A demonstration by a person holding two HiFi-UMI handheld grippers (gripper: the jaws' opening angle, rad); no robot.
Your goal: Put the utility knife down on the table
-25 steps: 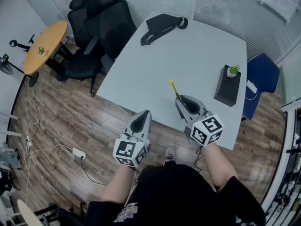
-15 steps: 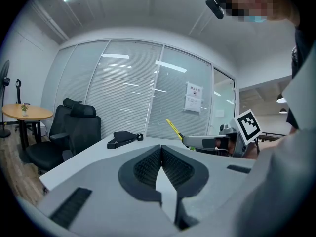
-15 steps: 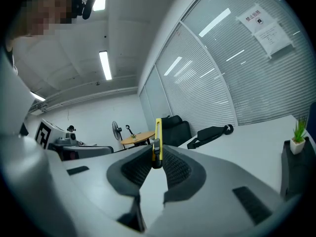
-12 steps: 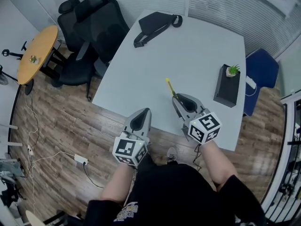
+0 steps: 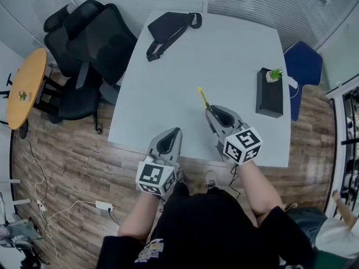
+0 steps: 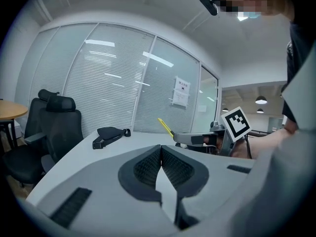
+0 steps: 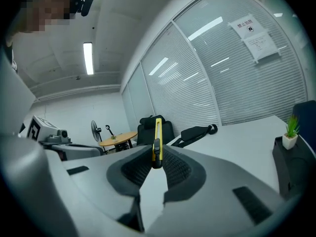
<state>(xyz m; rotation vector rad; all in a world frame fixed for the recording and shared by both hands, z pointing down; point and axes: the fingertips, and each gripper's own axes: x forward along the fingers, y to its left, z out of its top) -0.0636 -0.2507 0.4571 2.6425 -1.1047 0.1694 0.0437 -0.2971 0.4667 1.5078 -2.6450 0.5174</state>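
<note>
Yellow utility knife (image 7: 157, 137) is clamped between the jaws of the right hand-held gripper (image 5: 212, 112), its free end slanting up above the tabletop (image 5: 224, 55), near the front edge. The left hand-held gripper (image 5: 173, 133), jaws pressed together on nothing, hovers at that same tabletop edge.

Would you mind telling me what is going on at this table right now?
A person holds a gripper in each hand. The right gripper is shut on a yellow utility knife, which sticks out over the grey table, tilted upward and not yet set down. The left gripper is shut and empty, near the table's near edge.
</note>
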